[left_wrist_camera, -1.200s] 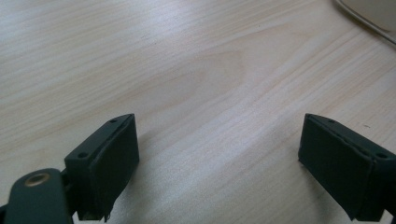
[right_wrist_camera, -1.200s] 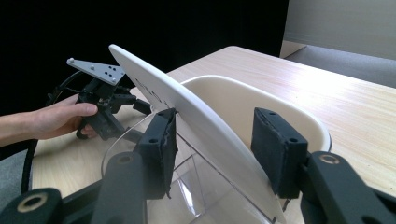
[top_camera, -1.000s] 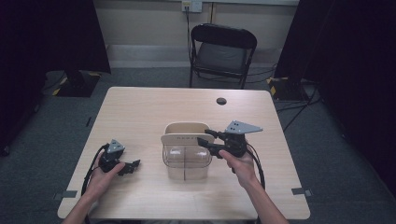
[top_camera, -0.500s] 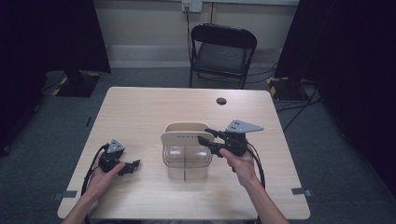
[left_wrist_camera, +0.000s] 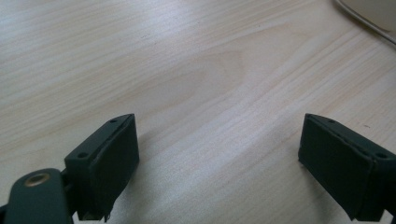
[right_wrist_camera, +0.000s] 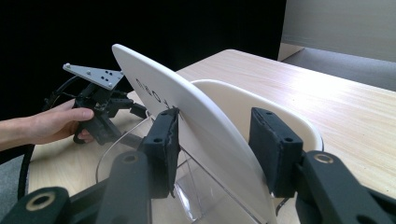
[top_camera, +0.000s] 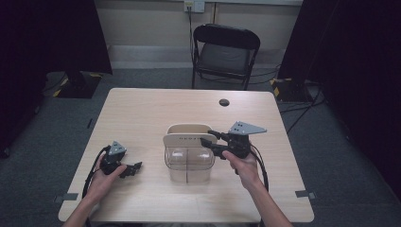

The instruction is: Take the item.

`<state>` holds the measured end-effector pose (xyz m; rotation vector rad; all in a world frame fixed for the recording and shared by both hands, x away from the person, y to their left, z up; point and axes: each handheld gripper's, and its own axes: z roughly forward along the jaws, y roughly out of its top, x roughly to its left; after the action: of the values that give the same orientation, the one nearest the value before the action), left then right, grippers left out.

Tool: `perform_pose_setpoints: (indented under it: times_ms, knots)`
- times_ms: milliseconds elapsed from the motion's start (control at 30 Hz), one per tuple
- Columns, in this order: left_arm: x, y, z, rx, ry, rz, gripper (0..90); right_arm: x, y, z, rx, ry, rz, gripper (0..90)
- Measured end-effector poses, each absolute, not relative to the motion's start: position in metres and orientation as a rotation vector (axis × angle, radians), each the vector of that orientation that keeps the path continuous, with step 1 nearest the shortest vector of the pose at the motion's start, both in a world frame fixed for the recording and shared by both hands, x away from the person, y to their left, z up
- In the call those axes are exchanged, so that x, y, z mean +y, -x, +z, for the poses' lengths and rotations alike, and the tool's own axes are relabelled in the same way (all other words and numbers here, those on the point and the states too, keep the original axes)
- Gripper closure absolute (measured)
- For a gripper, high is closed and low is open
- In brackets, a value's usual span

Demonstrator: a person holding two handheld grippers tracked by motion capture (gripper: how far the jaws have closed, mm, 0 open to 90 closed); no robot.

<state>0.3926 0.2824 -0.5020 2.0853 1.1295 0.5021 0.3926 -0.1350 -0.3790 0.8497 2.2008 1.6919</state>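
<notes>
A clear plastic container (top_camera: pixel 189 166) stands mid-table, and its cream lid (top_camera: pixel 185 140) is tilted up on edge over it. My right gripper (top_camera: pixel 208 139) reaches in from the right and is shut on that lid (right_wrist_camera: pixel 154 88). In the right gripper view the gripper (right_wrist_camera: pixel 222 140) has its left pad (right_wrist_camera: pixel 168 140) pressed on the lid's face and its other pad (right_wrist_camera: pixel 273 154) behind the cream rim (right_wrist_camera: pixel 261 105). My left gripper (top_camera: pixel 135 167) rests low on the table to the left of the container. It (left_wrist_camera: pixel 219 158) stands open over bare wood with nothing between its jaws.
The wooden table (top_camera: pixel 142 113) has a small black round cap (top_camera: pixel 224 102) near its far edge. Behind it stands a black folding chair (top_camera: pixel 224 52). Cables trail from both grippers toward the table's near edge. Dark curtains hang at both sides.
</notes>
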Motion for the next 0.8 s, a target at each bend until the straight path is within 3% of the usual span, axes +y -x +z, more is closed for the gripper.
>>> perform_pose_setpoints:
  times_ms: [800]
  knots:
    - [0.2824, -0.3926, -0.5019, 1.129, -2.085, 0.502, 11.7, -0.1353, -0.3926, -0.3786, 2.200, -0.859, 1.687, 53.8]
